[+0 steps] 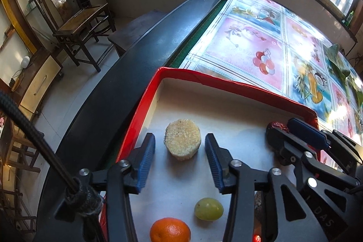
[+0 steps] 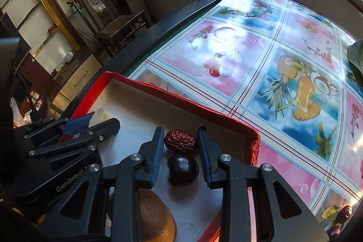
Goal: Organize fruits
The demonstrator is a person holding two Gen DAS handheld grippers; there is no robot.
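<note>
Both hand-held grippers hang over a shallow red-rimmed tray with a pale floor that sits on the table's glossy fruit-printed plastic cloth.

In the left wrist view, the left gripper has its blue-padded jaws standing apart. A round, pale tan, rough-surfaced slice of fruit sits on the tray floor between the fingertips, with a clear gap on either side, so nothing is clamped. Toward six o'clock from that slice, nearer the camera, lie a smooth green grape and, just beside it at about seven o'clock, a small orange mandarin, both loose on the tray.

At three o'clock in the same view the right gripper reaches into the tray's far right corner. In its own view, the right gripper has jaws only narrowly apart, flanking a wrinkled dark red dried jujube. The pads sit just beside the jujube; I cannot tell whether they press it. Directly at six o'clock from the jujube, touching or nearly so, rests a glossy dark maroon round fruit. Lower still, partly hidden under the gripper frame, is a fuzzy brown kiwi.

Outside the tray, at four o'clock on the cloth, lie more dark red jujubes.
</note>
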